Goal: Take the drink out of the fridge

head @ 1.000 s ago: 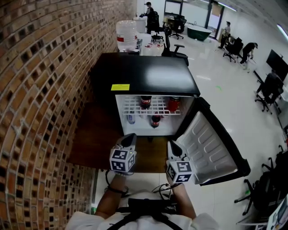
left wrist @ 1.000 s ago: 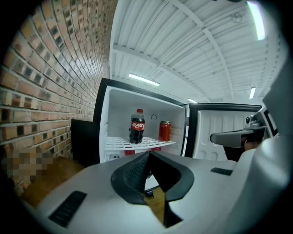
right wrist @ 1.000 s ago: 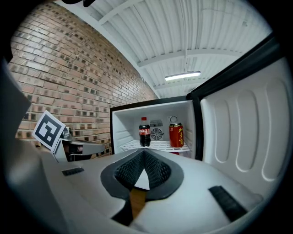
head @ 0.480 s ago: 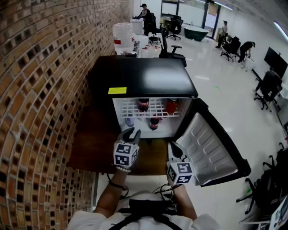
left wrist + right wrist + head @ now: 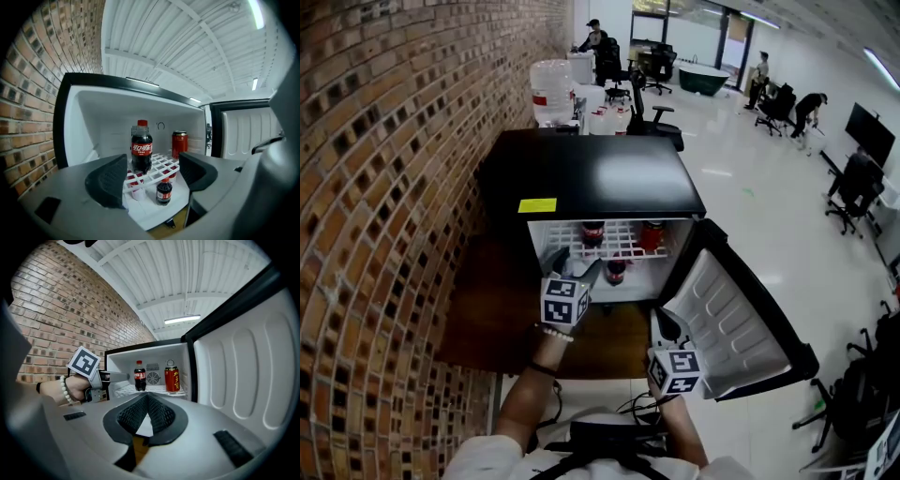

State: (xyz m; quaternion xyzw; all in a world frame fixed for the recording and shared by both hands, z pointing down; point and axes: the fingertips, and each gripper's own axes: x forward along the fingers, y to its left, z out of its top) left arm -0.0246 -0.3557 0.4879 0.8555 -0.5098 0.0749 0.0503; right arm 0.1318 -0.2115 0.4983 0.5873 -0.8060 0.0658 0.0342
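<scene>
A black mini fridge (image 5: 591, 173) stands open, its door (image 5: 731, 309) swung out to the right. On the white wire shelf stand a cola bottle (image 5: 141, 147) and a red can (image 5: 179, 143). A smaller cola bottle (image 5: 164, 191) stands on the fridge floor below them. My left gripper (image 5: 572, 265) is at the mouth of the fridge, short of the drinks. Its jaws are opening, with nothing between the fingers (image 5: 110, 180). My right gripper (image 5: 661, 323) hangs back near the door's lower edge, shut and empty (image 5: 147, 416).
A brick wall (image 5: 384, 187) runs close along the left. The fridge sits on a brown wooden surface (image 5: 497, 309). A water jug (image 5: 551, 84) stands behind the fridge. Office chairs and people are far off on the white floor to the right.
My left gripper has moved forward from near my body to the fridge opening, and its jaws have gone from shut to open. The right gripper has barely moved.
</scene>
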